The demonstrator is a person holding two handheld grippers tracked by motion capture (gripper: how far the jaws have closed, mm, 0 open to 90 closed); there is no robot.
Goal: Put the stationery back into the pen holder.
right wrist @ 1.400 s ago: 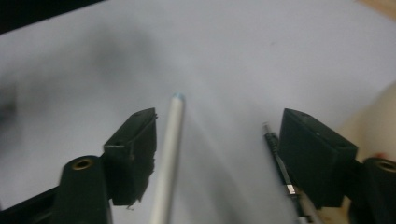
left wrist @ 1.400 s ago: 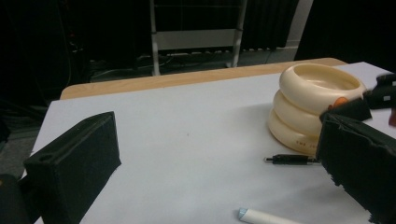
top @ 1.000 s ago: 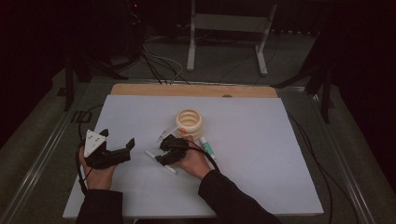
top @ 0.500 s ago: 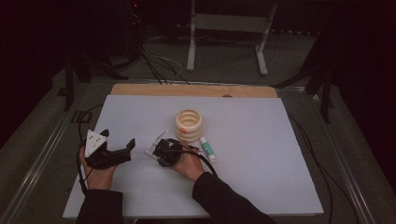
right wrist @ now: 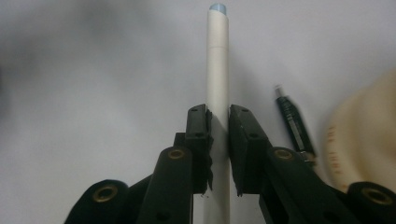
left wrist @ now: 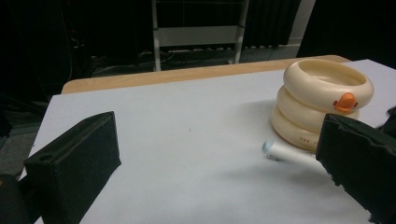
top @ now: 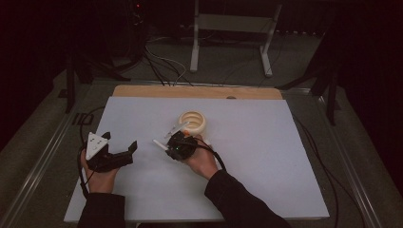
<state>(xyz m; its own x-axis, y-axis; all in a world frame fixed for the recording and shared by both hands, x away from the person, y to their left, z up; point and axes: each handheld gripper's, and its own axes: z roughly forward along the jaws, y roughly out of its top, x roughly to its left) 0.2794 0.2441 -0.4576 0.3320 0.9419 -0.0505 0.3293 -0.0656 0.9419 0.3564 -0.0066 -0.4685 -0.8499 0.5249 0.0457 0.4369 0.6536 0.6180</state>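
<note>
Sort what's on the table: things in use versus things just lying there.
In use:
- white pen, clamped in the right gripper
- cream ringed holder, beside it

Lying about:
- black pen on the white board
- left gripper, open, idle

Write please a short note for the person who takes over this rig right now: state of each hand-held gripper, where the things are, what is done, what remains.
Right hand-held gripper: shut on the white pen, gripped around its barrel, blue tip pointing away from the hand.
Left hand-held gripper: open, holding nothing, low over the table at its left side.
Cream holder: upright mid-table, just beyond the right hand-held gripper. A black pen lies beside it.
Done: white pen grasped.
Left, probably: put the white pen into the holder, then maybe the black one.
</note>
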